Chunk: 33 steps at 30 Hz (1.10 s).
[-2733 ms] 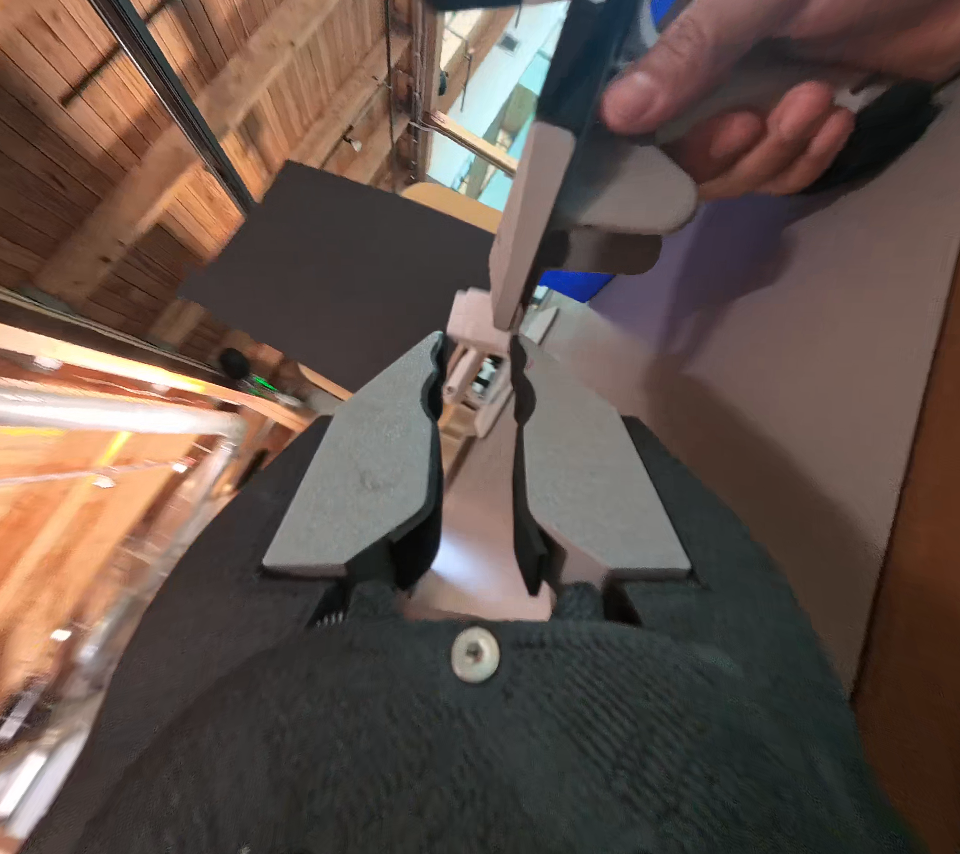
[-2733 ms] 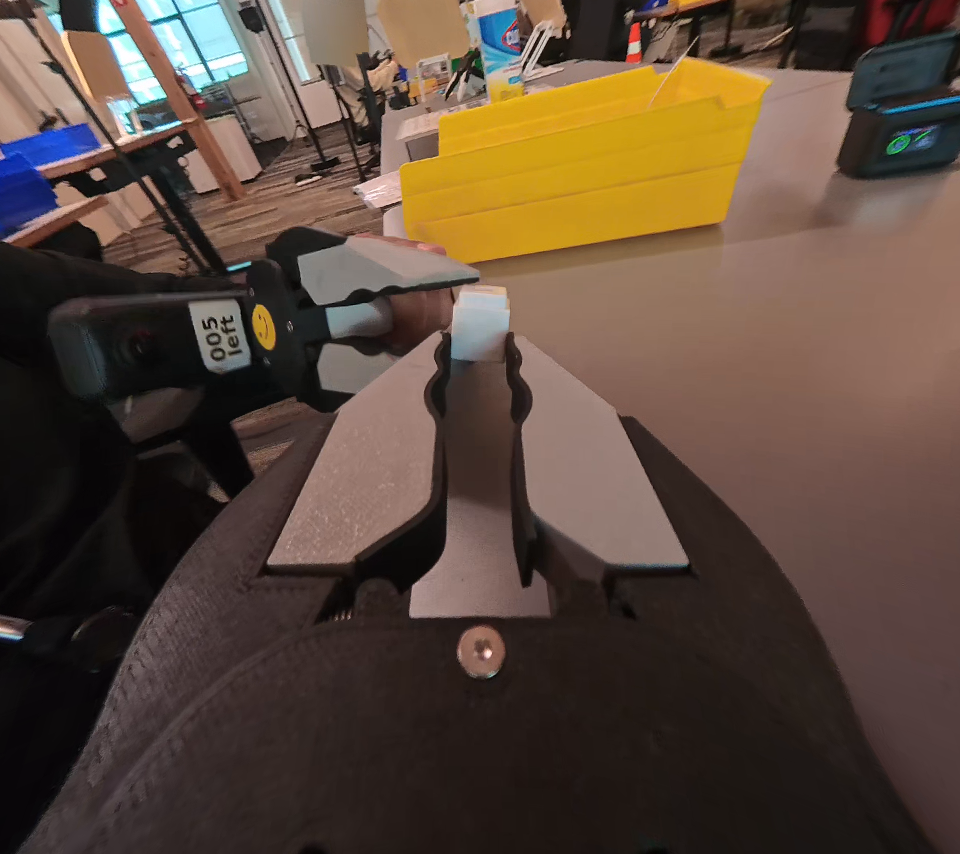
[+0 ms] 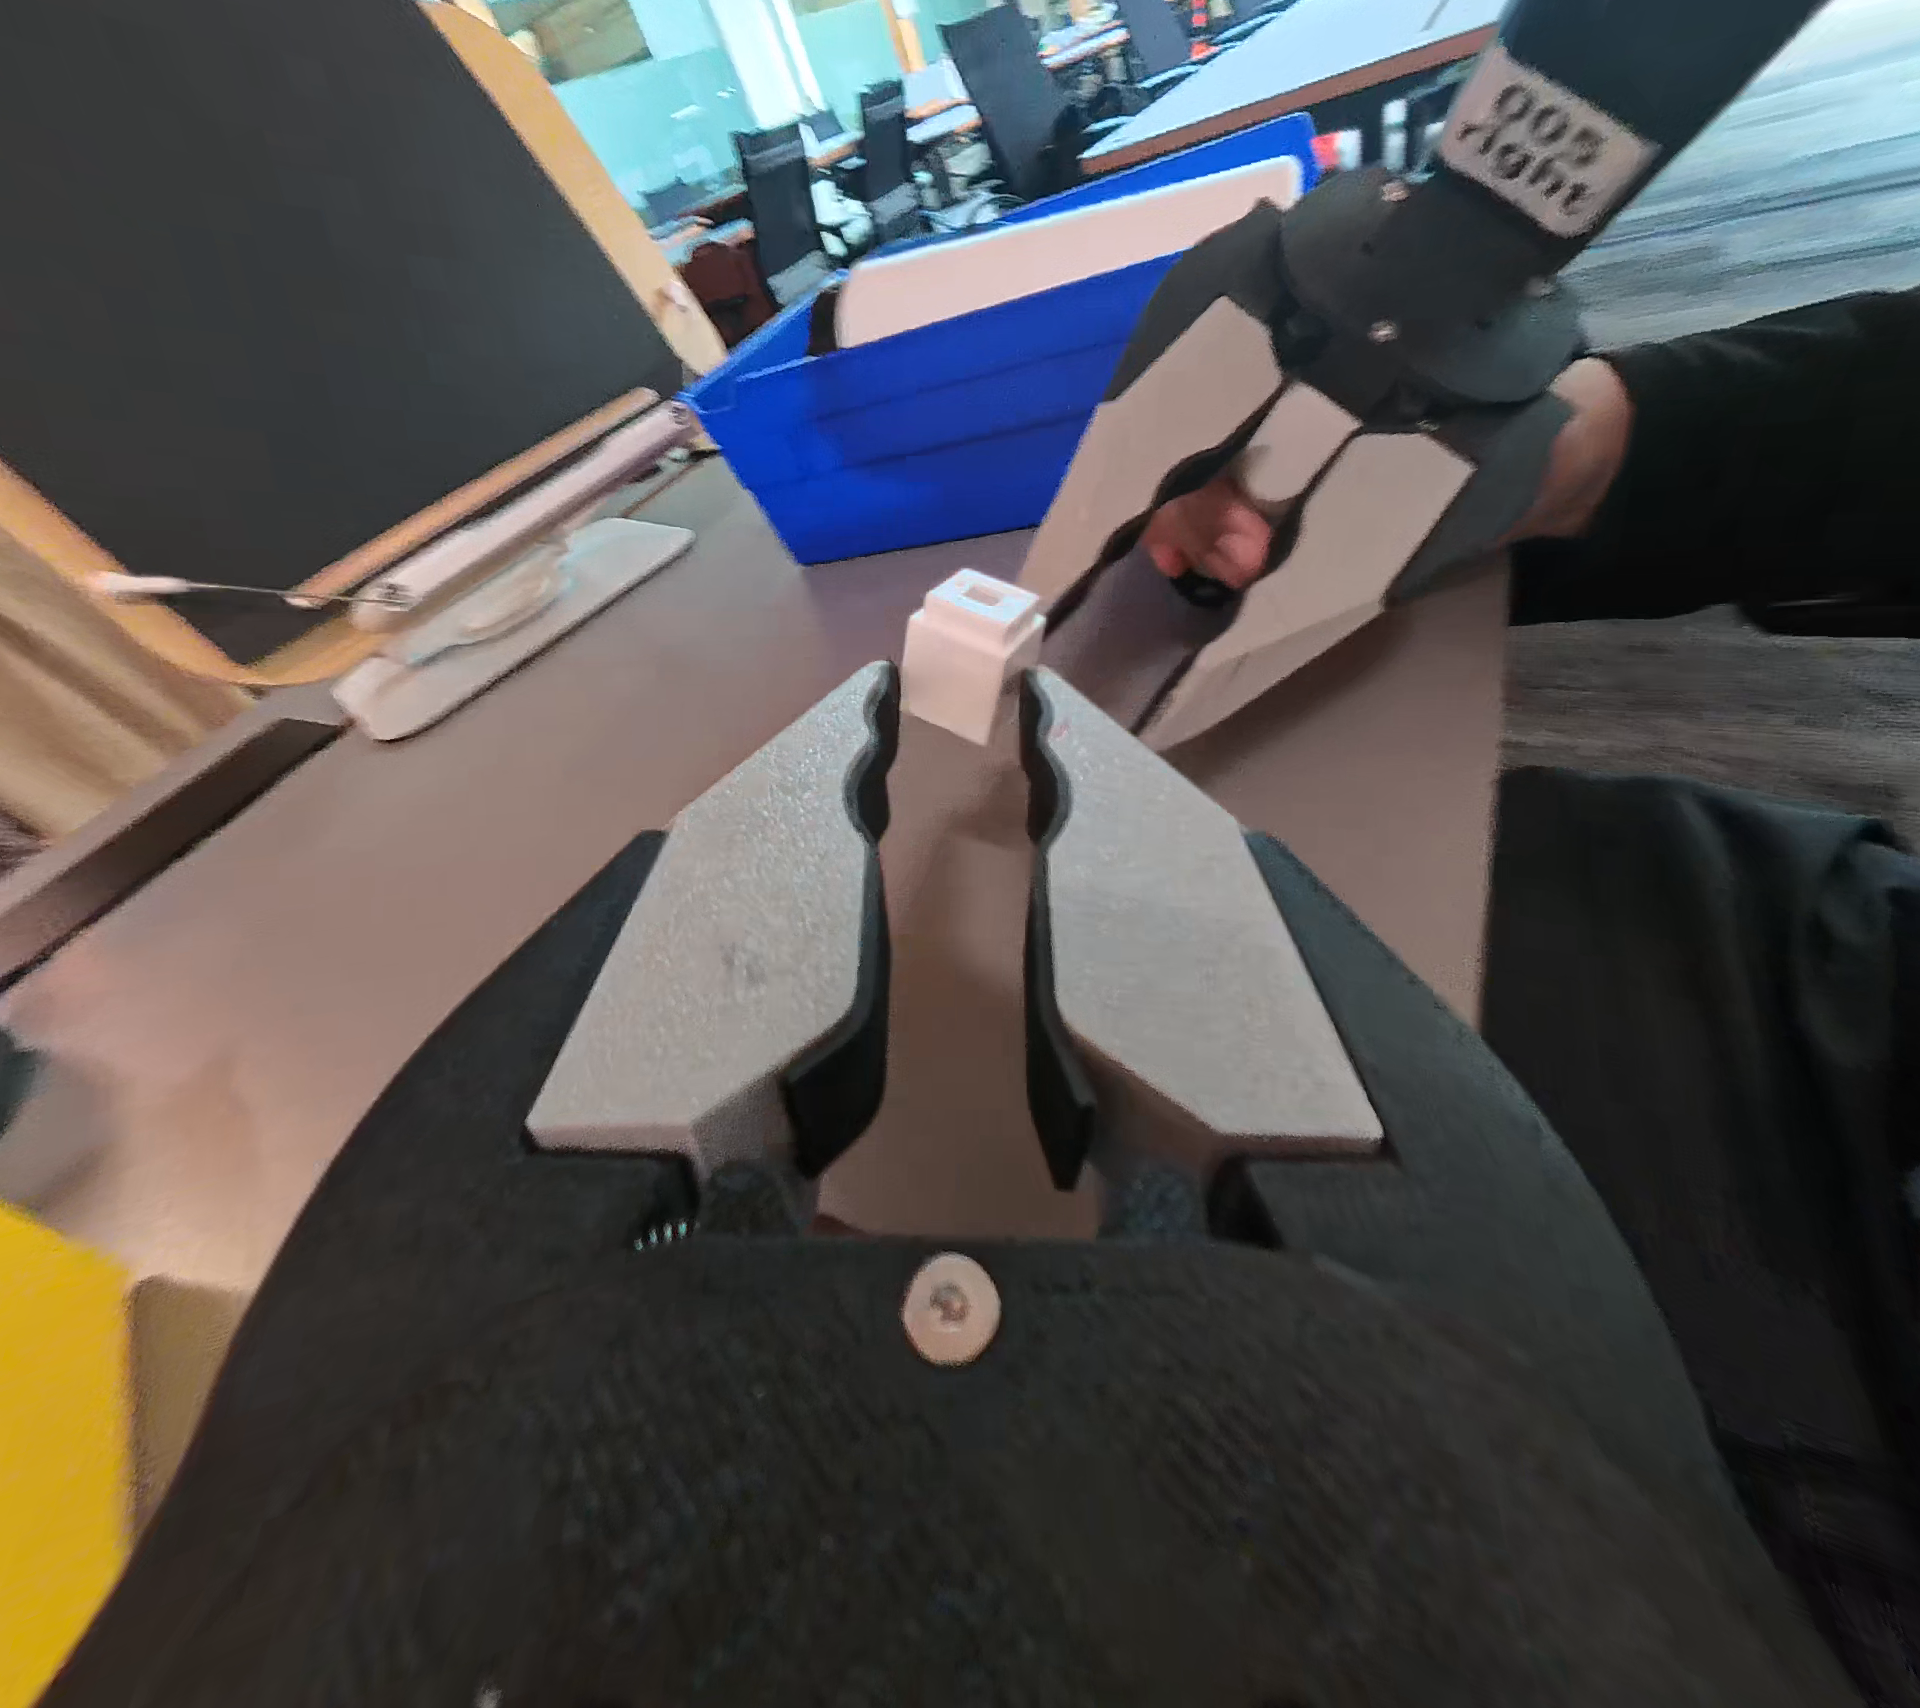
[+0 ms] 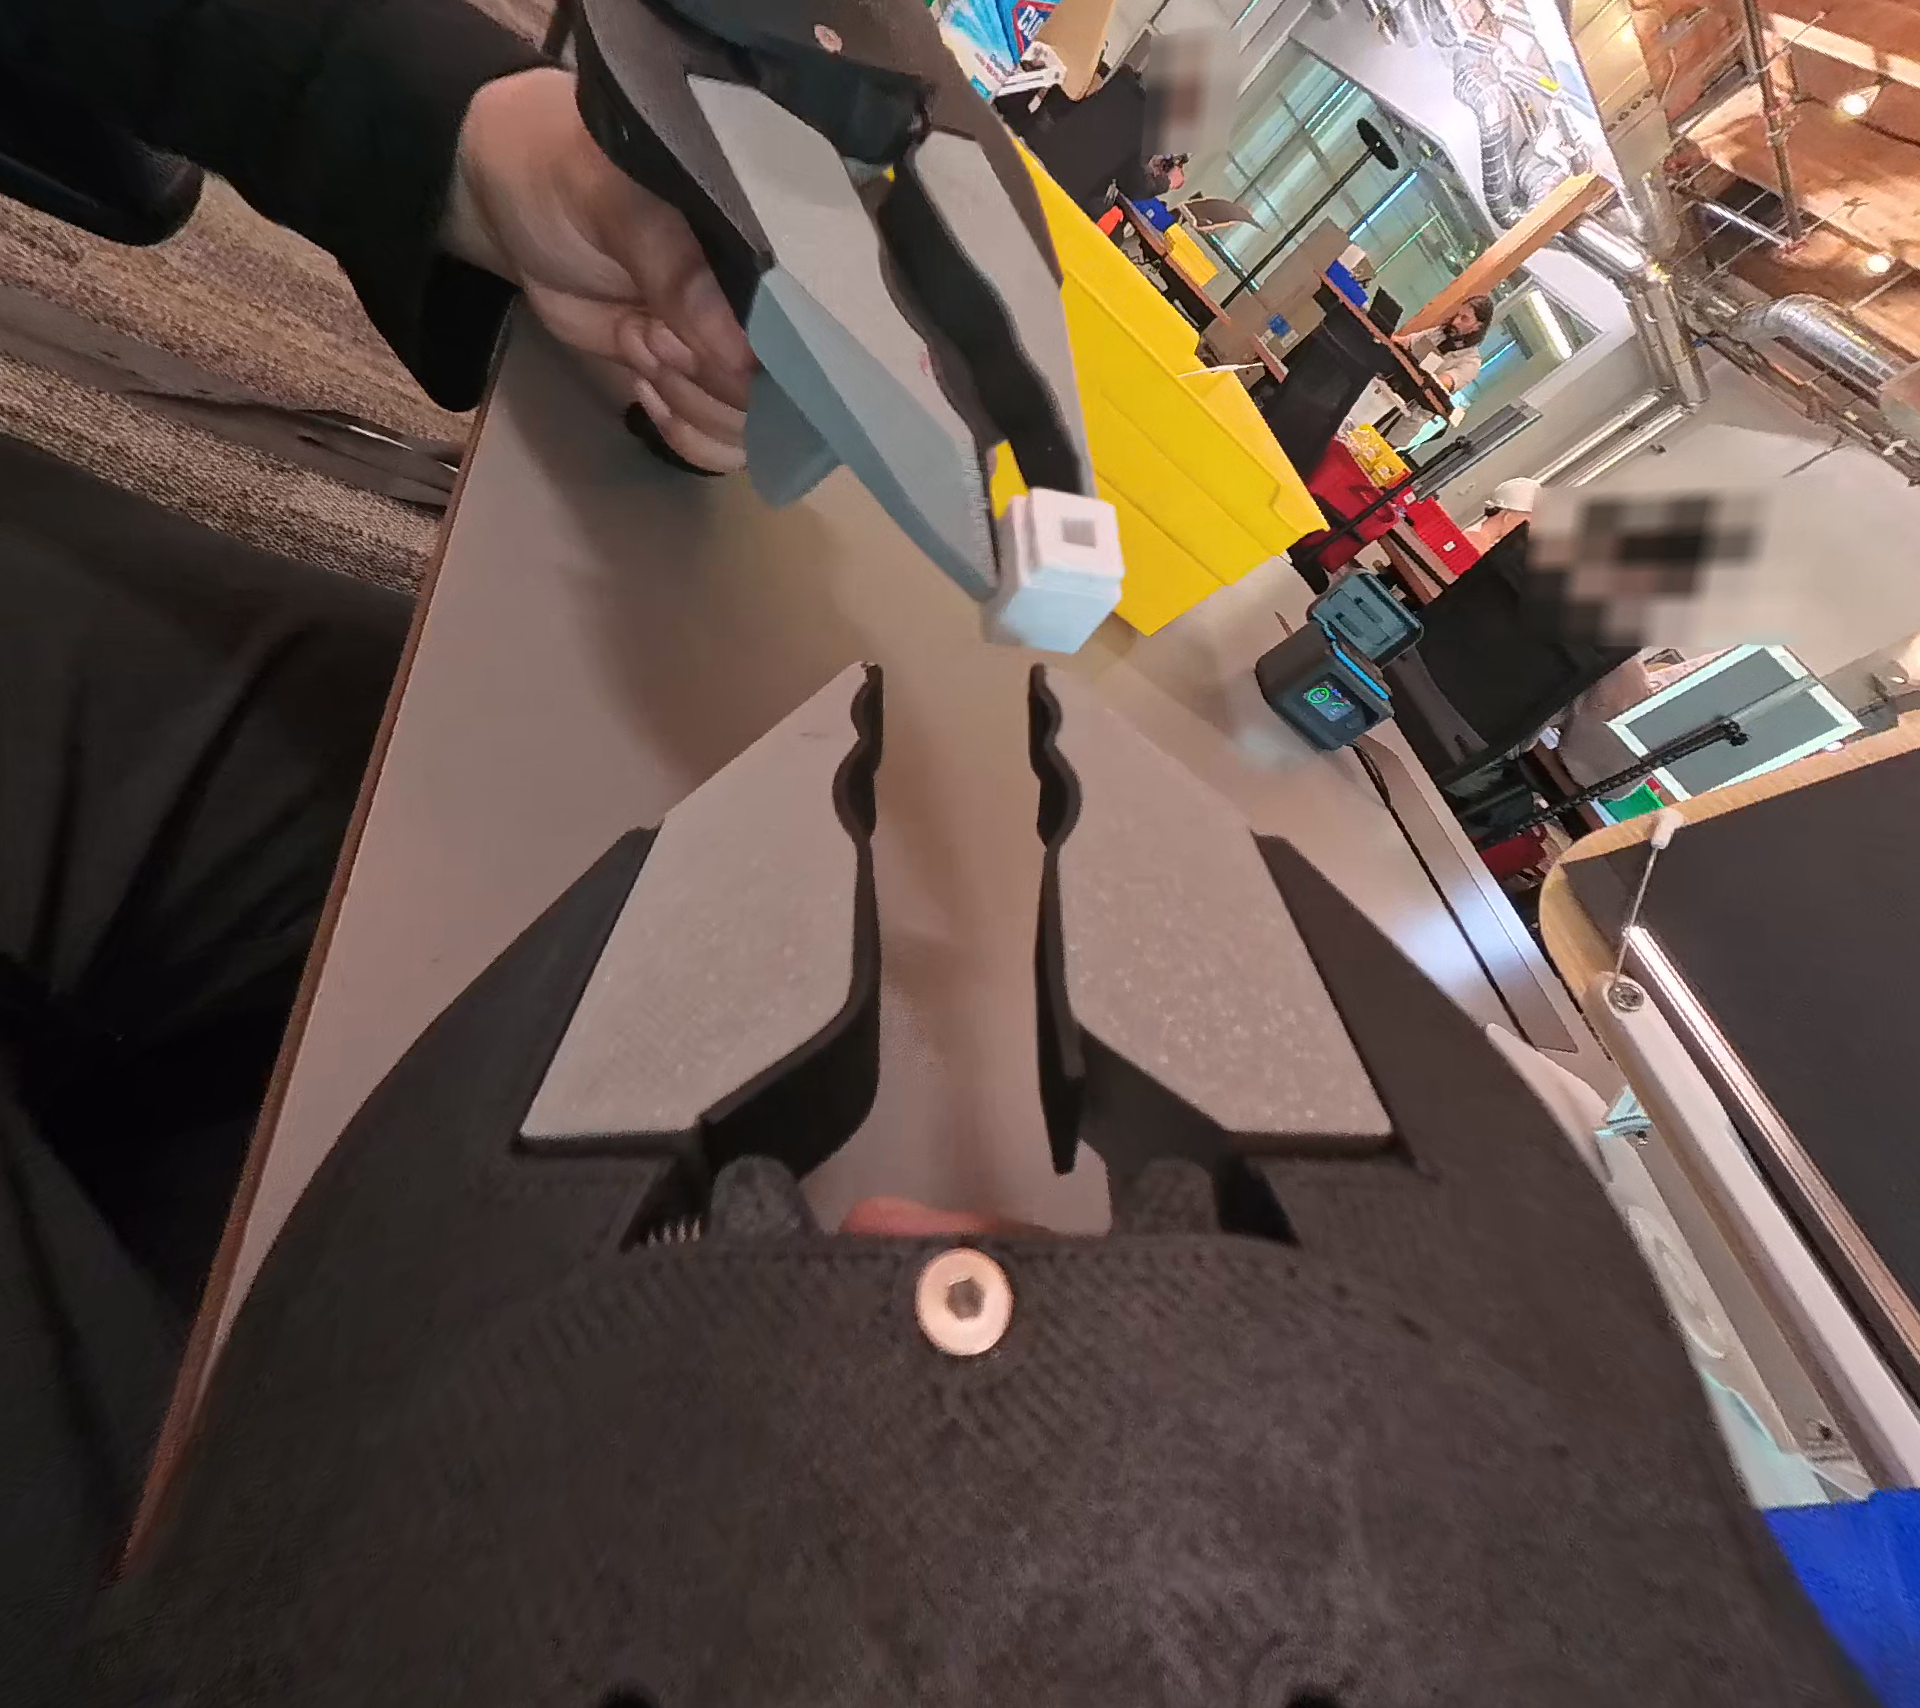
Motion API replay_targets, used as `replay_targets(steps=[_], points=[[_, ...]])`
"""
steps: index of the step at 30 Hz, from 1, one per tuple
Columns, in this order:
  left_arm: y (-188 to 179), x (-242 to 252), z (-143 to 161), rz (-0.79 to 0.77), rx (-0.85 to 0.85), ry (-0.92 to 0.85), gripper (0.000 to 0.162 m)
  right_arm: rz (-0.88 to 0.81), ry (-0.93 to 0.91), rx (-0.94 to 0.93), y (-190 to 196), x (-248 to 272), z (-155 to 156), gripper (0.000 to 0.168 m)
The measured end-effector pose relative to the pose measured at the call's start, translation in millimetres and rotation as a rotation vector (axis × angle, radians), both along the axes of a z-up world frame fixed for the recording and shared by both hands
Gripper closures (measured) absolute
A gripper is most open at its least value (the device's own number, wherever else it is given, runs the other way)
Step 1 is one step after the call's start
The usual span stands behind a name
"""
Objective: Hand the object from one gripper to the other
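A small white cube with a square recess on one face sits between the fingertips of my left gripper, which is shut on it and holds it above the grey table. In the right wrist view the cube shows at the tip of the left gripper, held in the air just beyond my right gripper. The right gripper is open and empty. It also shows in the left wrist view, just right of the cube and not touching it.
A blue bin holding a white flat item stands behind the cube. A yellow bin and a small black device with a screen stand on the table. A black board stands at its far edge.
The white cube was in the right gripper's tips; now the left gripper holds it. The right gripper has opened and drawn back. Both grippers have turned.
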<state>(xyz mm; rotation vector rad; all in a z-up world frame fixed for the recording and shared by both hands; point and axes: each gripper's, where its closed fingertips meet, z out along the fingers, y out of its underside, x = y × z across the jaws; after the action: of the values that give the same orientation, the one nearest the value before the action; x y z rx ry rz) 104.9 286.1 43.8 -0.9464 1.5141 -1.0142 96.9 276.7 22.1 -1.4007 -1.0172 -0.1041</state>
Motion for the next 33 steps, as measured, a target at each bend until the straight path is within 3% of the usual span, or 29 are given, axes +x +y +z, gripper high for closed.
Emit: replay_targets(steps=[4, 7, 10, 13, 21, 22, 23, 26, 30, 33], points=[[12.7, -4.2, 4.3, 0.096, 0.220, -0.101, 0.141, -0.010, 0.064, -0.016, -1.5, 2.3, 5.8, 0.145], [6.7, -3.9, 3.9, 0.195, 0.491, -0.151, 0.141, -0.053, 0.259, -0.103, -1.3, 9.9, 18.3, 0.147], [-0.6, -0.2, -2.7, 0.296, 0.809, -0.175, 0.141, -0.020, 0.488, -0.260, -4.9, 8.5, 23.9, 0.125], [-3.5, 3.1, -11.4, 0.330, 0.970, -0.163, 0.141, -0.010, 0.612, -0.379, -4.0, 8.9, 21.7, 0.117], [-1.4, 3.6, -5.2, 0.386, 1.042, -0.195, 0.141, -0.046, 0.694, -0.521, 7.8, 1.3, 11.0, 0.121], [-3.2, 3.9, -6.0, 0.383, 1.062, -0.199, 0.141, -0.049, 0.682, -0.536, 9.7, -1.3, 8.5, 0.127], [-3.6, 3.9, -6.7, 0.385, 1.079, -0.200, 0.141, -0.053, 0.668, -0.548, 11.1, -3.3, 6.0, 0.143], [-1.6, 4.6, -8.9, 0.389, 1.075, -0.190, 0.141, -0.082, 0.637, -0.550, 13.4, -3.9, 2.1, 0.146], [7.7, 3.8, -8.4, 0.386, 0.945, -0.178, 0.152, -0.158, 0.571, -0.406, 14.7, 9.9, 10.2, 0.149], [15.1, 4.7, -21.1, 0.273, 0.667, -0.042, 0.150, -0.163, 0.413, -0.237, 11.8, 16.8, 17.9, 0.149]])
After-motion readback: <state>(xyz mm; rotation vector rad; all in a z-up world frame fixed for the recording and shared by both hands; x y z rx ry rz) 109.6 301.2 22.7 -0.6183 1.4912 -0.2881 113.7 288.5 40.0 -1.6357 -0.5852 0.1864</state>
